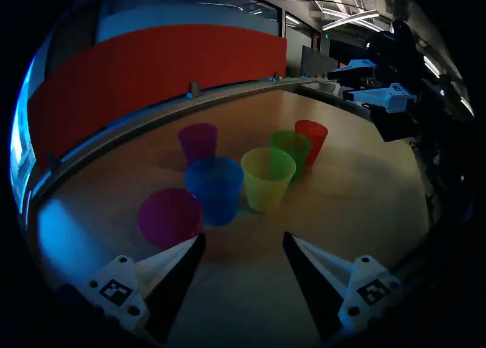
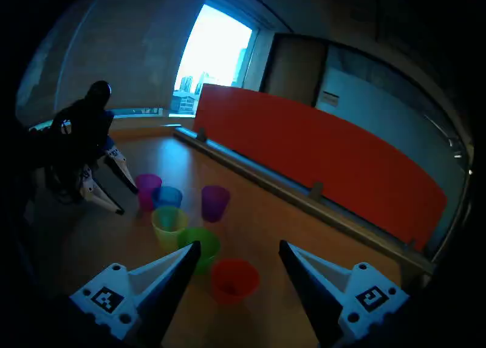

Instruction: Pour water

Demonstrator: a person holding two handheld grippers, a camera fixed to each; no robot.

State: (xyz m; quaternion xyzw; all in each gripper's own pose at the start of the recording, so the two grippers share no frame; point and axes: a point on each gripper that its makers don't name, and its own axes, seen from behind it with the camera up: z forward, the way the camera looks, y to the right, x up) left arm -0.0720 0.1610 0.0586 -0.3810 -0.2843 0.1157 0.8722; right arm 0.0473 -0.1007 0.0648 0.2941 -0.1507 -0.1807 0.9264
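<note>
Several plastic cups stand close together on the wooden table (image 1: 340, 202). In the left gripper view the magenta cup (image 1: 169, 216) is nearest, by my left finger, then blue (image 1: 214, 189), yellow (image 1: 267, 178), green (image 1: 291, 149), red (image 1: 311, 138) and purple (image 1: 198, 141). My left gripper (image 1: 243, 242) is open and holds nothing. In the right gripper view the red cup (image 2: 234, 280) sits just ahead of my open right gripper (image 2: 239, 248), with green (image 2: 200, 243), yellow (image 2: 169, 223), blue (image 2: 166, 197), magenta (image 2: 147, 187) and purple (image 2: 215, 202) beyond. Whether any cup holds water I cannot tell.
A red divider panel (image 1: 158, 68) (image 2: 328, 153) runs along the table's far edge on a grey rail. The other gripper (image 1: 383, 96) hovers at the far right, and in the right gripper view the left gripper (image 2: 106, 178) is held by a dark-sleeved person (image 2: 85, 129). A bright window (image 2: 212, 62) is behind.
</note>
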